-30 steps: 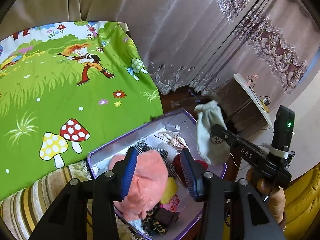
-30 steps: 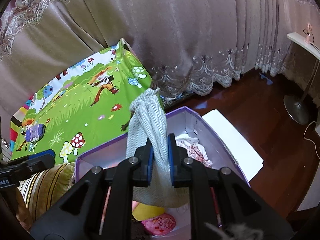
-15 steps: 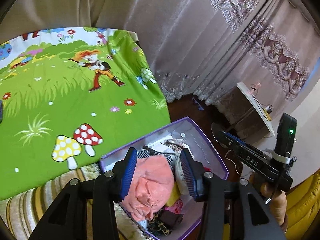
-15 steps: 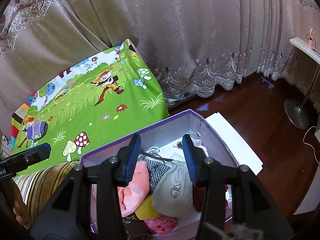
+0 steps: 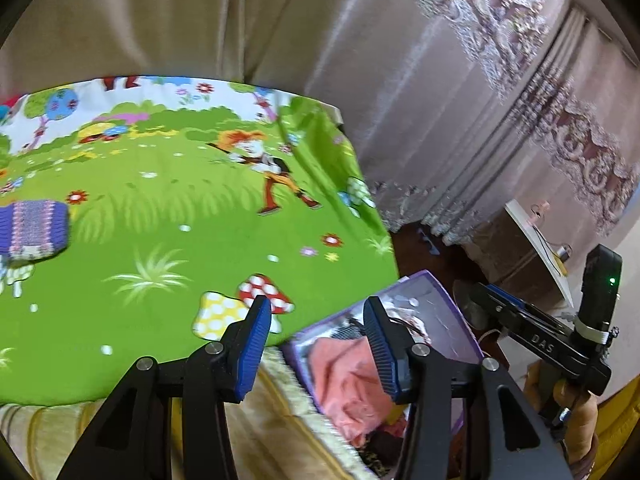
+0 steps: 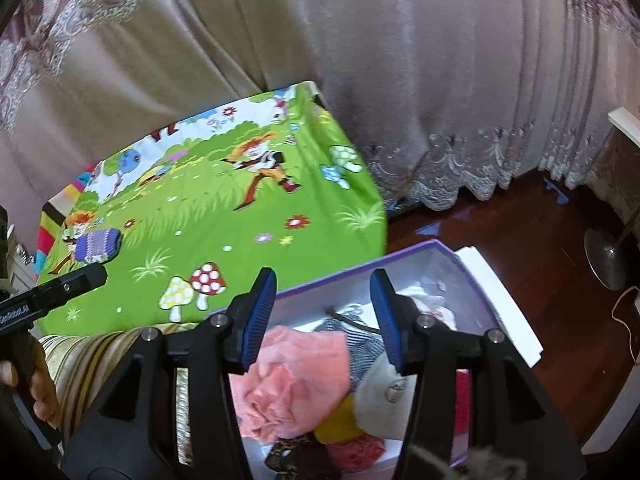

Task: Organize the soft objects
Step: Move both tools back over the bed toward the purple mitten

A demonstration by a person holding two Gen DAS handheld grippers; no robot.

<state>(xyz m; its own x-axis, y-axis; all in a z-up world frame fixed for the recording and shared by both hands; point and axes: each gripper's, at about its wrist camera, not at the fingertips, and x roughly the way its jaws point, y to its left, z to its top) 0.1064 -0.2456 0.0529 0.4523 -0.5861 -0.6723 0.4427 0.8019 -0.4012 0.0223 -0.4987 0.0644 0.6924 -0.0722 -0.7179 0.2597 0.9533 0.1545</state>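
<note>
A purple-rimmed box (image 6: pixel 416 245) sits by the bed and holds soft items: a pink cloth (image 6: pixel 296 380), a grey pouch (image 6: pixel 384 394), a checked cloth (image 6: pixel 356 340), a yellow piece (image 6: pixel 336 424). The box also shows in the left wrist view (image 5: pixel 424 280) with the pink cloth (image 5: pixel 348 384). My right gripper (image 6: pixel 323 316) is open and empty above the box. My left gripper (image 5: pixel 316 344) is open and empty over the bed's edge beside the box. A blue-purple knitted item (image 5: pixel 30 228) lies on the green sheet at far left; it also shows in the right wrist view (image 6: pixel 98 242).
The green cartoon bedsheet (image 5: pixel 160 216) covers the bed, with a striped blanket (image 6: pixel 92 356) at its near edge. Curtains (image 6: pixel 400 60) hang behind. A white lid (image 6: pixel 500 304) lies on the dark wood floor (image 6: pixel 540 240). A lamp base (image 6: pixel 608 256) stands at right.
My right gripper opened and dropped the grey pouch into the box. Both grippers have since swung left toward the bed, bringing the knitted item into the left wrist view.
</note>
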